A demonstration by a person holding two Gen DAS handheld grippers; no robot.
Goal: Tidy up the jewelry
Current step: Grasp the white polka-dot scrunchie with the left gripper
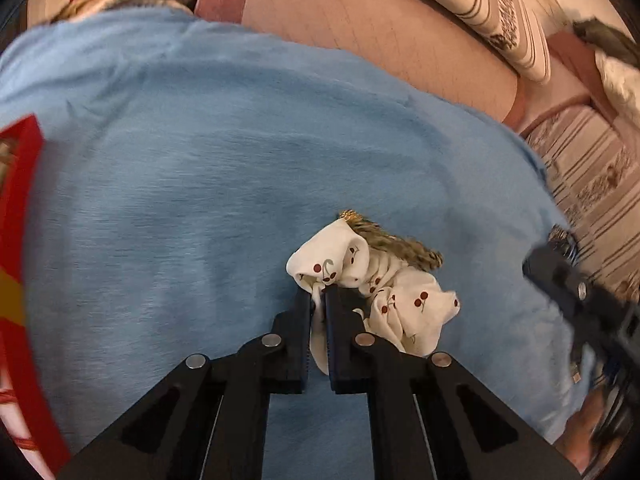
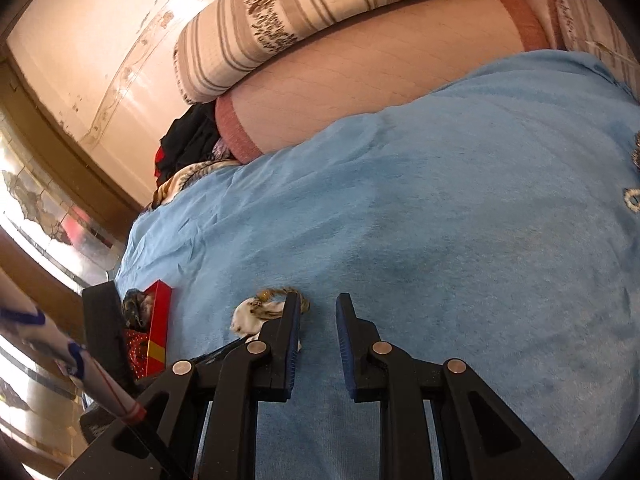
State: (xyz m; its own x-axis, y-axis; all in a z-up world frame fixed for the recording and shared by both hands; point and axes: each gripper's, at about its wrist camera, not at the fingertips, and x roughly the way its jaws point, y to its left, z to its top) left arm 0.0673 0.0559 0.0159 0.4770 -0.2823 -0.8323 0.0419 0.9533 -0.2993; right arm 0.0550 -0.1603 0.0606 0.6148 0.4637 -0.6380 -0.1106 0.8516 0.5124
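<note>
One scrunchie (image 1: 376,292), the cherry-print one, is pinched in your nearly shut left gripper (image 1: 319,296) on the blue blanket (image 1: 200,200), the red box (image 1: 18,216) well to its left, while your right gripper (image 2: 318,308) hangs open, holding nothing

Home bedroom, blue blanket (image 2: 440,208), striped bolster pillow (image 2: 304,16), patterned wall

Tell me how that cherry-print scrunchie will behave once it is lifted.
The cherry-print scrunchie is gathered, wrinkled fabric, so it will probably droop floppily from the left gripper pinching one fold. It looks light. Being soft cloth on the blue blanket, it seems unlikely to roll or break.
</note>
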